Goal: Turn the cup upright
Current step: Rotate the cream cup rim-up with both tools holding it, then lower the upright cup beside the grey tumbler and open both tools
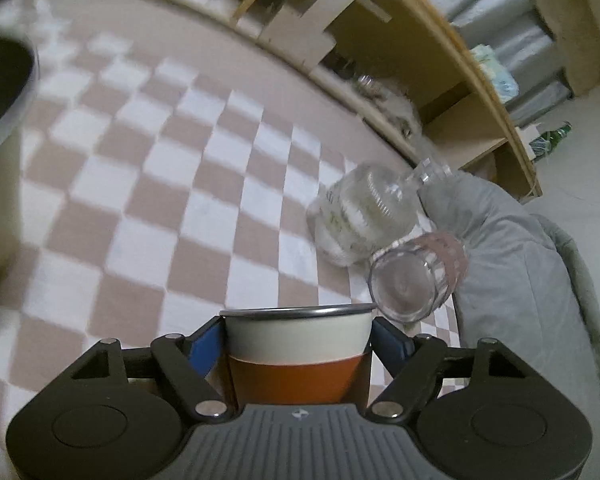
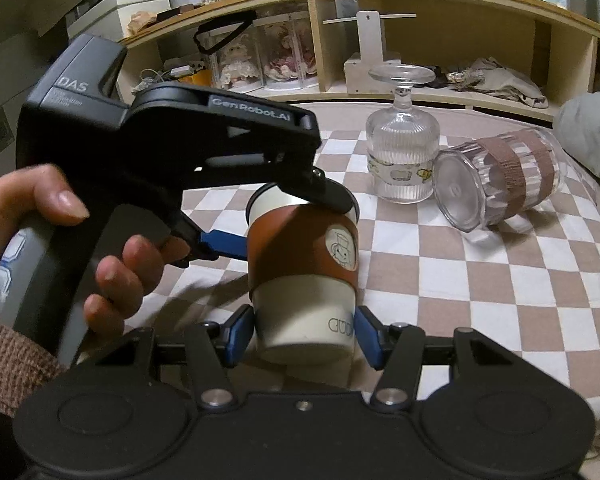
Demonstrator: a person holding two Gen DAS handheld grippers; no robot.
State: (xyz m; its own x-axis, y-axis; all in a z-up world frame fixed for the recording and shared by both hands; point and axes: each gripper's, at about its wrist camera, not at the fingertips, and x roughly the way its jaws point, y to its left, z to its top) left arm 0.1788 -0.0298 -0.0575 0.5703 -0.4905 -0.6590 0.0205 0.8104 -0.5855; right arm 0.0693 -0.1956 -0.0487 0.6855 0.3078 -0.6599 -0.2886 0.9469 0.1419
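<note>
The cup (image 2: 303,276), white with a brown sleeve, stands upright with its mouth up on the checkered cloth (image 2: 480,300) of the bed, near the front edge. Both grippers hold it. The left gripper (image 2: 236,246) comes from the left side, and its blue fingers (image 2: 220,245) press the brown sleeve near the top. The person's left hand (image 2: 80,248) grips its handle. The right gripper (image 2: 304,334) is closed on the white lower part of the cup, one blue pad on each side.

Behind the cup, toward the far edge, a ribbed stemmed glass (image 2: 402,152) stands upside down, foot up. Just beside it on the right, a clear tumbler (image 2: 500,184) with brown bands lies on its side, its base turned toward the cup. A grey pillow (image 2: 588,128) lies at the right edge of the bed. A wooden shelf (image 2: 420,12) full of small objects runs along the far edge.

Between the cup and the two glasses there is bare cloth, and more to the right front corner.

In the left wrist view the cup (image 1: 296,340) sits between the fingers of the left gripper (image 1: 298,344).
</note>
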